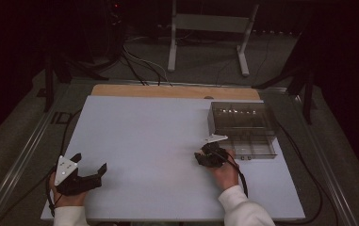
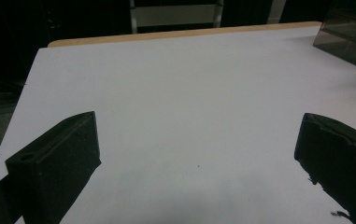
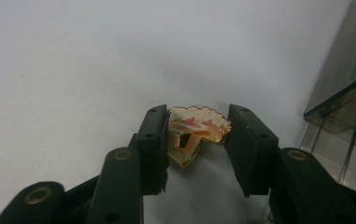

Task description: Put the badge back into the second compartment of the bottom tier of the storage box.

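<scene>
A small gold-edged badge with white and orange enamel lies on the white board, right in front of a clear smoky plastic box. My right gripper reaches down to it, and both pads touch the badge's sides at their tips. In the high view that right gripper sits just left of the box's near corner. My left gripper rests at the board's near left, its jaws spread wide over bare board with nothing between them; the left gripper view shows the same left gripper.
The clear box has divided compartments and stands at the board's far right. A wooden strip runs along the far edge. Beyond the table stand a white frame and cables on the floor.
</scene>
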